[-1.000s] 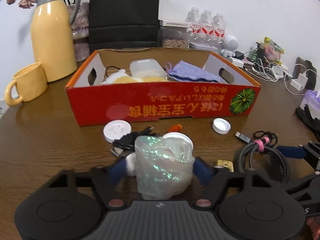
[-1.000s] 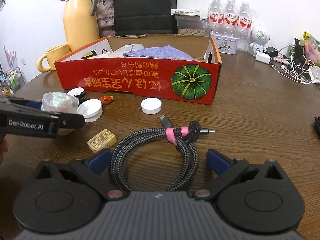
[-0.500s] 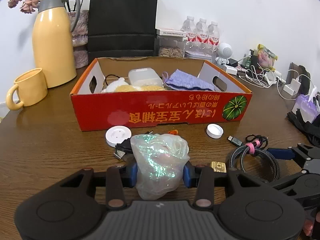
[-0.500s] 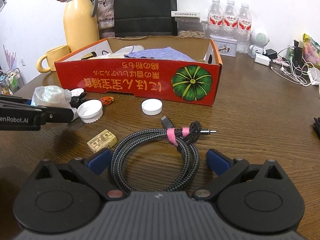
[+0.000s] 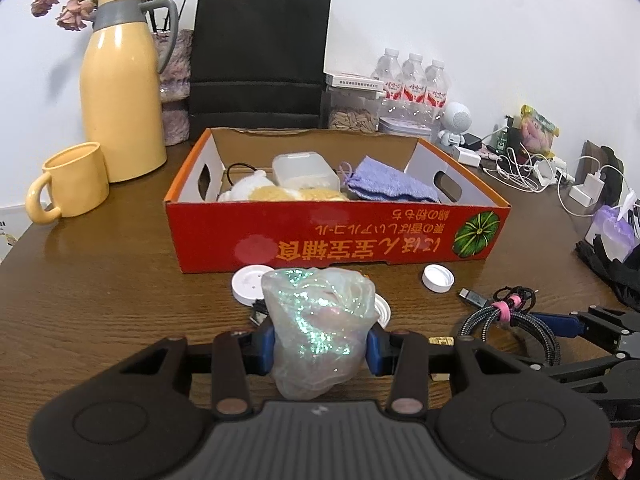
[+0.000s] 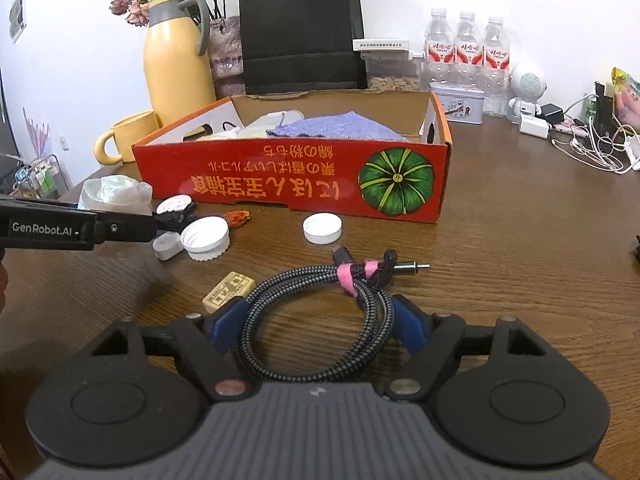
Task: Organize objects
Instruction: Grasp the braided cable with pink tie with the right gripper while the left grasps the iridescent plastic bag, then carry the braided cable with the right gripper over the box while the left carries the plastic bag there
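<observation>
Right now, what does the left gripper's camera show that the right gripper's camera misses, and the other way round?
Only the left wrist view shows the iridescent plastic bag pinched squarely between the left gripper and its blue fingers. Only the right wrist view shows the small tan block in full and the right gripper closing around the braided cable. Both show the red cardboard box, the yellow jug, the mug and the white cap.
</observation>
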